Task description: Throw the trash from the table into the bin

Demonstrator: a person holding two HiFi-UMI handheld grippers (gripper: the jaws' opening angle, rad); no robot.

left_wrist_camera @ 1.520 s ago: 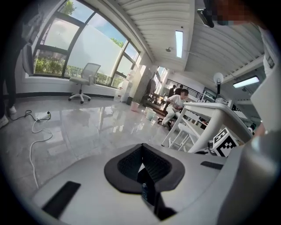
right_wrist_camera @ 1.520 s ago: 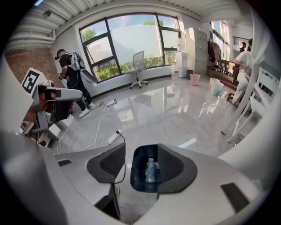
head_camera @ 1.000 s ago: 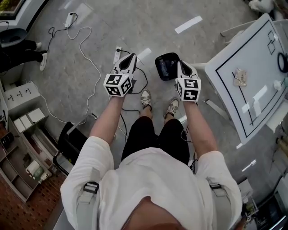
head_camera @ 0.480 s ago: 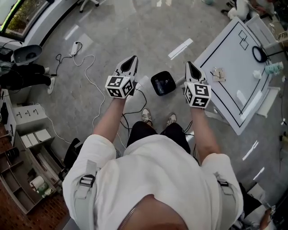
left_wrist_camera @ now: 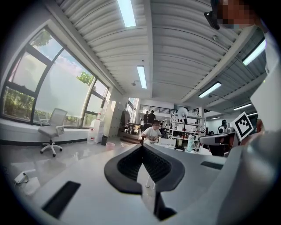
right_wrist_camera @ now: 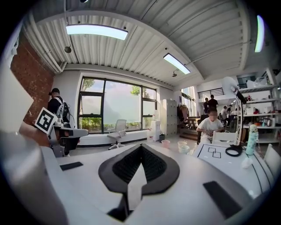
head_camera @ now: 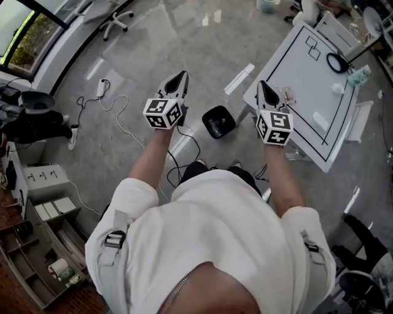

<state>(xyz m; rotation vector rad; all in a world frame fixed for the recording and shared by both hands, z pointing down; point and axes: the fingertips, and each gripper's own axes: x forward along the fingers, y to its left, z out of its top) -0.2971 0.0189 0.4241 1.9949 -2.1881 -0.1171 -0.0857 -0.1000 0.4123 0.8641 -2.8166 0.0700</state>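
Note:
In the head view a black bin stands on the floor between my two grippers, beside the white table at the upper right. A crumpled scrap lies near the table's near edge, with small white pieces further along. My left gripper is held in the air to the left of the bin, shut and empty. My right gripper hovers by the table's near edge, also shut and empty. Both gripper views look level across the room past closed jaws: left gripper, right gripper.
A black ring and a teal bottle are on the table's far part. White cables and a power strip trail over the floor at left. An office chair stands by the window; shelving lines the left side. People sit further back.
Both grippers have risen, still shut. The head view has lifted and swung, so the bin and the table now sit further up and more of the table shows.

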